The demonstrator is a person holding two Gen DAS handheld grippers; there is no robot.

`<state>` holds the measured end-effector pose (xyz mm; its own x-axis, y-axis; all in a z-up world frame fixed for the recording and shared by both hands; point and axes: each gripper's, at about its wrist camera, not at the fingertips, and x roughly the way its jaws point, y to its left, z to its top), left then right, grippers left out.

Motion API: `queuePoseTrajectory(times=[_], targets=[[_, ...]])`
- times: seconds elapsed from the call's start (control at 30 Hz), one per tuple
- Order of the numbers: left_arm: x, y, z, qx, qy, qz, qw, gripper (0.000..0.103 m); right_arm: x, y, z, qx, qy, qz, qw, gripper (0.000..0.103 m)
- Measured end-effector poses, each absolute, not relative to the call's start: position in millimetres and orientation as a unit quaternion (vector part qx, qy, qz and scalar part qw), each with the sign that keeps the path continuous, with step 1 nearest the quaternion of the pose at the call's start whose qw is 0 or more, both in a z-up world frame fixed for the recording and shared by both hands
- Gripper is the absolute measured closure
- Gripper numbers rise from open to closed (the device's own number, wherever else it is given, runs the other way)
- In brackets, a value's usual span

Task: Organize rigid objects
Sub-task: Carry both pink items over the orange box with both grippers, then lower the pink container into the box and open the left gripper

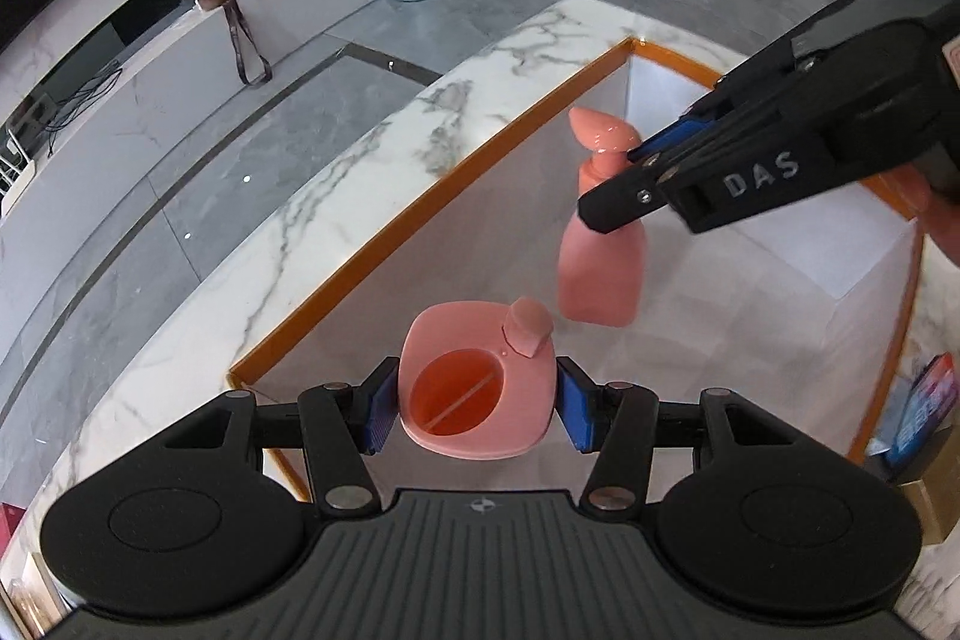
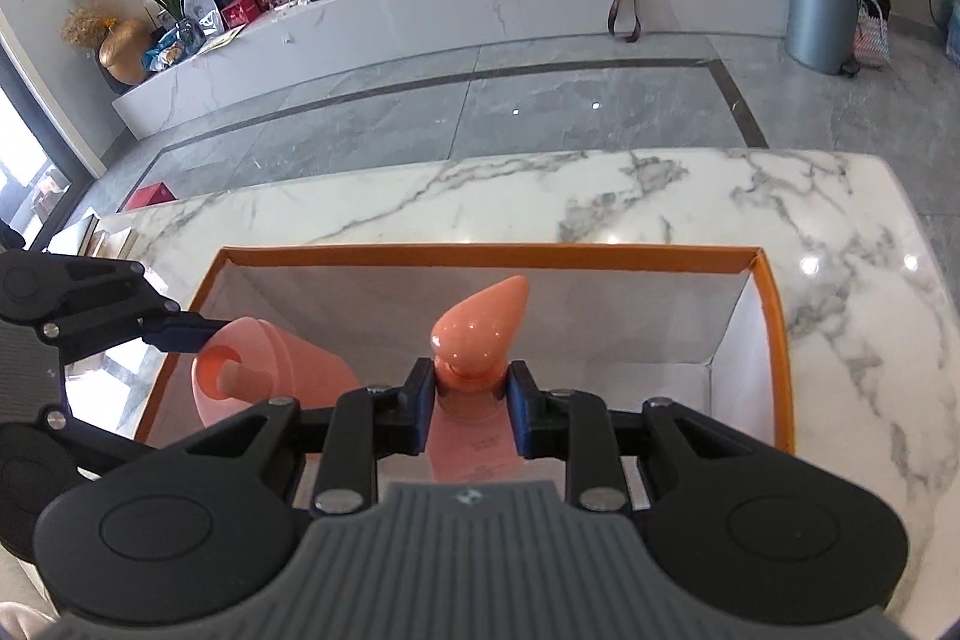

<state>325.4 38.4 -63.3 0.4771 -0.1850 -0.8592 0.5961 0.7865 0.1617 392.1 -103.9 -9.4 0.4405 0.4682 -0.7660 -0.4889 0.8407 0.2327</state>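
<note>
The left gripper (image 1: pixel 477 403) has its blue fingers (image 1: pixel 381 409) clamped on a pink bottle (image 1: pixel 477 379), one pad on either side, with the bottle's orange mouth and small cap facing the left wrist camera. It hangs over the near end of an orange-rimmed box (image 1: pixel 432 196). At about 2 o'clock from it, the right gripper (image 2: pixel 471 394) grasps a pink pump bottle (image 1: pixel 600 268) by the neck, just under its teardrop nozzle, the body hanging inside the box above its white floor. The two bottles are near each other but apart. The box sits on a white marble surface (image 2: pixel 630 202). Beyond lies grey tiled floor (image 2: pixel 420 112), with a grey bin (image 2: pixel 819 13) at 1 o'clock.
</note>
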Motion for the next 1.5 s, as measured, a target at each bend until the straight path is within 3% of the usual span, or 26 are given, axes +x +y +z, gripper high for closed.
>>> queuePoseTrajectory(times=[0.63, 0.93, 1.27, 1.5], targets=[[366, 24, -99, 0.281, 0.509, -0.175, 0.794, 0.041, 411, -70, -29, 0.002, 0.457, 0.295, 0.839, 0.077], [360, 21, -106, 0.342, 0.477, -0.143, 0.797, 0.028, 415, -66, -36, 0.007, 0.458, 0.293, 0.839, 0.077], [330, 66, -40, 0.194, 0.437, -0.133, 0.868, 0.027, 414, -60, -37, 0.012, 0.459, 0.284, 0.842, 0.076], [324, 94, -34, 0.116, 0.468, -0.116, 0.868, 0.027, 415, -38, -42, 0.008, 0.472, 0.281, 0.836, 0.076]])
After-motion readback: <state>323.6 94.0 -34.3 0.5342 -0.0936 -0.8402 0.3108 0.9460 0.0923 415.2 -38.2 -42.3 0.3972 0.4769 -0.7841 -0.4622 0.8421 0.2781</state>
